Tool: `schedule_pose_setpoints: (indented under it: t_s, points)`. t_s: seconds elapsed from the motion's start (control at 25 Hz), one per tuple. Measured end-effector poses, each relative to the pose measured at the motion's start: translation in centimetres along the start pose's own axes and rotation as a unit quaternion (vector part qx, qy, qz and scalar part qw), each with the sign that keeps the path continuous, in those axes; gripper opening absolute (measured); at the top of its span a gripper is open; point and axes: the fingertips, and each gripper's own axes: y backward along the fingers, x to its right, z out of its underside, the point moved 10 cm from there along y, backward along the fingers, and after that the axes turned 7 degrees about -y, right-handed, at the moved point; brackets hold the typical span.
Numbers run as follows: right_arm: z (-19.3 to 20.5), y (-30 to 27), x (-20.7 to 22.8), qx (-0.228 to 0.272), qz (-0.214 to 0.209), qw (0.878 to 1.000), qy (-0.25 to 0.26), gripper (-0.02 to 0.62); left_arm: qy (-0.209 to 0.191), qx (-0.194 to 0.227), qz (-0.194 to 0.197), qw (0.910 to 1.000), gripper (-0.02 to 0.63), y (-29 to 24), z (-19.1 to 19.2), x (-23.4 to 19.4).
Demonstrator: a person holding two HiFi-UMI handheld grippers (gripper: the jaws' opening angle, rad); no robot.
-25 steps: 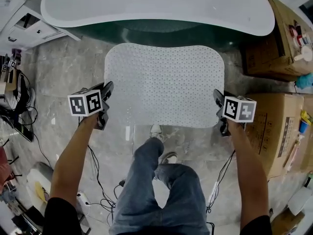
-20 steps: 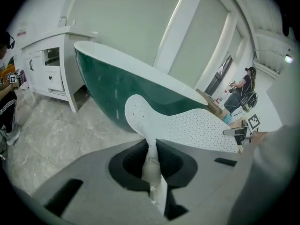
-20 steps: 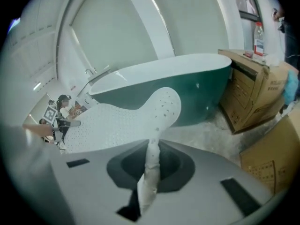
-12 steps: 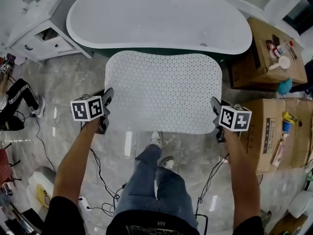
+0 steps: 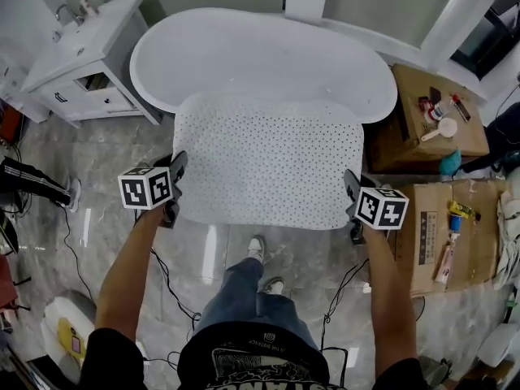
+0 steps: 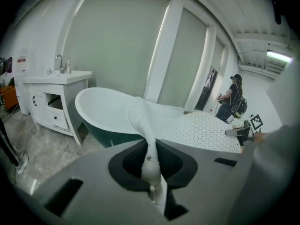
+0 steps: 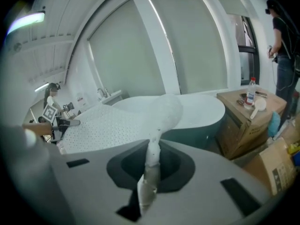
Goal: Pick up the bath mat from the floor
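"Starting nearest: any writing to read?"

"White lettering on the person's black shirt [image 5: 260, 372], but the frame edge cuts it off and I can't read it. Each gripper's cube carries black-and-white square markers and no words."

"And the claws?"

"The left gripper [image 5: 177, 169] is pinched tight on the left edge of the bath mat [image 5: 268, 157], and the right gripper [image 5: 351, 187] on its right edge. White material is bunched between both pairs of jaws."

"Where is the mat?"

"Off the marble floor [image 5: 106, 161], stretched flat between the two grippers. Its far edge overlaps the near rim of the white bathtub [image 5: 260, 51]."

"Containers?"

"On the right, the nearer cardboard box [image 5: 426, 242] holds a tube and small packets along one side; its printed label is too small to read. Beyond it, a second box [image 5: 406, 136] has a red-capped bottle [image 7: 251, 92] and a white scoop [image 5: 443, 128] on top. On the left, a white vanity [image 5: 81, 55] has one drawer open, its contents indistinct."
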Motion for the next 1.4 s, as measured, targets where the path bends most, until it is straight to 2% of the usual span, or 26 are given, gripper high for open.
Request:
schedule_pose_setpoints:
  t_s: [0.28, 0.64, 0.96, 1.16, 1.4]
  points:
    - [-5.4, 1.7, -2.9, 0.050, 0.005, 0.999, 0.010, 0.024, -0.008, 0.039, -0.008, 0.9992, 0.032, 2.1, -4.9, -0.9]
    - [-11.6, 2.9, -6.6, 0.108, 0.018, 0.994, 0.028, 0.025, -0.019, 0.120, 0.007, 0.9925, 0.035, 2.8, -11.3, -0.9]
    - [-15.4, 3.0, -8.5, 0.149, 0.026, 0.988, 0.035, 0.023, -0.024, 0.146, 0.009, 0.9889, 0.034, 2.5, -14.1, -2.5]
    - [-16.8, 2.6, -9.7, 0.174, 0.039, 0.982, 0.065, 0.023, -0.069, 0.153, -0.003, 0.9858, 0.034, 2.4, -16.2, -2.5]
    - [-19.0, 2.8, -10.6, 0.214, 0.047, 0.972, 0.090, 0.023, -0.115, 0.181, -0.023, 0.9765, 0.034, 2.8, -19.0, -1.8]
